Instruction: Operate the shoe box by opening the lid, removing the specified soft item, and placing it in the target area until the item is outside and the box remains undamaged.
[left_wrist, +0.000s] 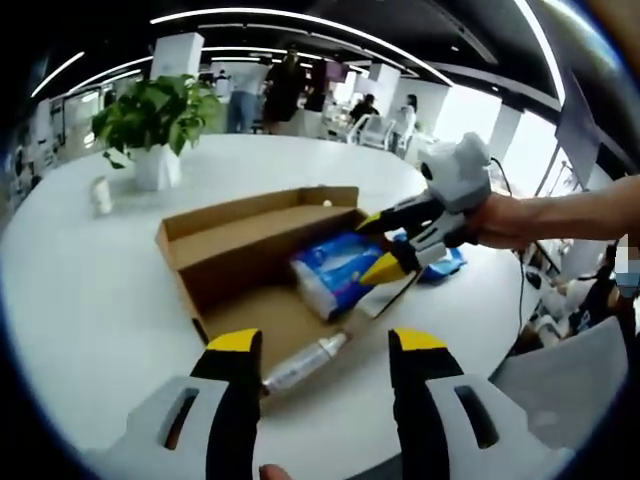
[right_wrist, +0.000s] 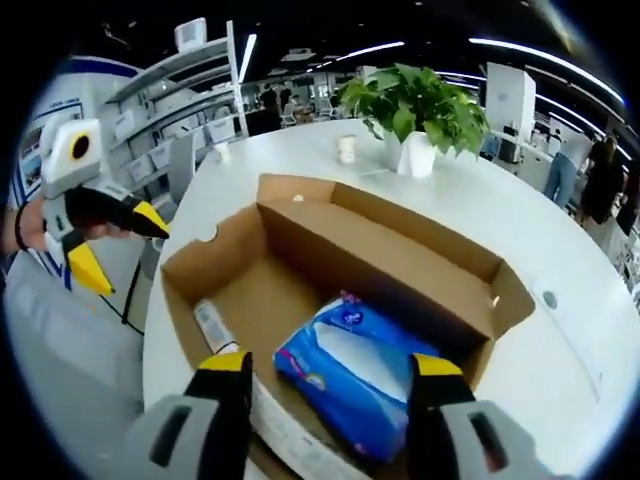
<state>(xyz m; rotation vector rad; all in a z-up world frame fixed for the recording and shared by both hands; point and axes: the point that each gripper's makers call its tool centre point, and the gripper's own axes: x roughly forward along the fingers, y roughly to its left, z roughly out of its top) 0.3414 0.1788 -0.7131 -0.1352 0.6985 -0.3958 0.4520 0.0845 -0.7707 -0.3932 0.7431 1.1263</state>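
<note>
On white table (left_wrist: 90, 290), open shoe box (right_wrist: 400, 240), blue tissue pack (right_wrist: 355, 375) inside, both grippers spread wide, empty.

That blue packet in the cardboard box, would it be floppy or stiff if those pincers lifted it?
The blue packet looks like soft plastic-wrapped tissues, so it would probably squash and sag. It is likely light for its bulk. The glossy wrap might slip between the right gripper tips, which are open around it.

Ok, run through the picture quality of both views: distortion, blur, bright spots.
Left gripper view: strong fisheye bend curves the white table edge; windows at upper right blow out; the box and tissue pack stay fairly sharp. Right gripper view: same bend; the right gripper and pack look soft up close, the plant crisper, ceiling strips glare.
</note>
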